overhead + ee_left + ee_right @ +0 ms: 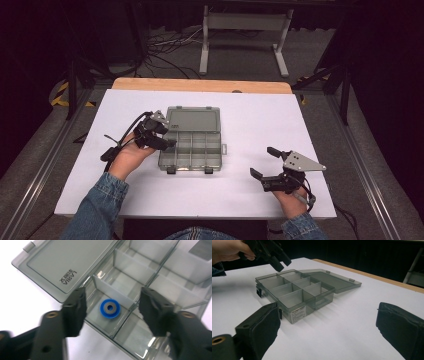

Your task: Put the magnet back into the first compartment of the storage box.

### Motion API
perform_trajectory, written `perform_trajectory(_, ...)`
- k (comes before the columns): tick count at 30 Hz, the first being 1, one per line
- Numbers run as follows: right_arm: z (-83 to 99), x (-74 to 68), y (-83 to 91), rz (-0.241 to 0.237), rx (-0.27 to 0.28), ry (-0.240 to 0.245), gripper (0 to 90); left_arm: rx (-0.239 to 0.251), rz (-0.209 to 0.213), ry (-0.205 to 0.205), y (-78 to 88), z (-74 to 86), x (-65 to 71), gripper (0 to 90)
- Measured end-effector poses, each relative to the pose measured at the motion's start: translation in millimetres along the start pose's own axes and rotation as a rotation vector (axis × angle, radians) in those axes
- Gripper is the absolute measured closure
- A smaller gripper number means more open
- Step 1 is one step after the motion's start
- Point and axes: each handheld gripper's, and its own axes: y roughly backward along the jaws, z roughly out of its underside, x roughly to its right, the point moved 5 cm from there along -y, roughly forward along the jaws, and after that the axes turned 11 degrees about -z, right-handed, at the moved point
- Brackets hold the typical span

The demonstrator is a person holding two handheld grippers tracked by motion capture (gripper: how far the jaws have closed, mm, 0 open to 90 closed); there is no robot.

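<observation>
Currently the left gripper [167, 142] hangs over the left edge of the open compartment box [205, 150], jaws parted with nothing between the pads. Directly beneath them, in the left gripper view, a blue ring with a grey centre [110, 308] lies flat on the floor of a corner compartment beside the lid hinge, clear of both jaws. Box lid [192, 119] folded back flat on the white table [260, 120]. Right gripper [264, 162] rests on the table well to the right of the box, jaws wide apart, holding nothing
</observation>
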Motion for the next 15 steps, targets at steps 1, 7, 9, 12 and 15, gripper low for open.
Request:
perform_trajectory(1,-0.2,0.2,0.0,0.001,0.000,0.000,6.1,0.022,0.000,0.011,5.1,-1.0,0.8,33.3)
perform_trajectory(7,-1.8,0.8,0.4,0.006,0.000,0.005,6.2,0.134,0.016,0.051,30.9,0.3,0.3,19.1)
perform_trajectory(9,-2.0,0.7,0.1,0.005,-0.004,0.006,6.2,0.174,0.001,0.052,37.9,2.8,-0.1,16.4)
perform_trajectory(12,-2.2,0.5,0.1,0.005,-0.005,0.010,6.2,0.207,-0.015,0.067,44.0,5.7,-0.7,11.9)
perform_trajectory(15,-3.0,-0.2,0.9,0.004,-0.009,0.016,6.2,0.280,-0.012,0.086,56.6,12.0,-0.6,9.3)
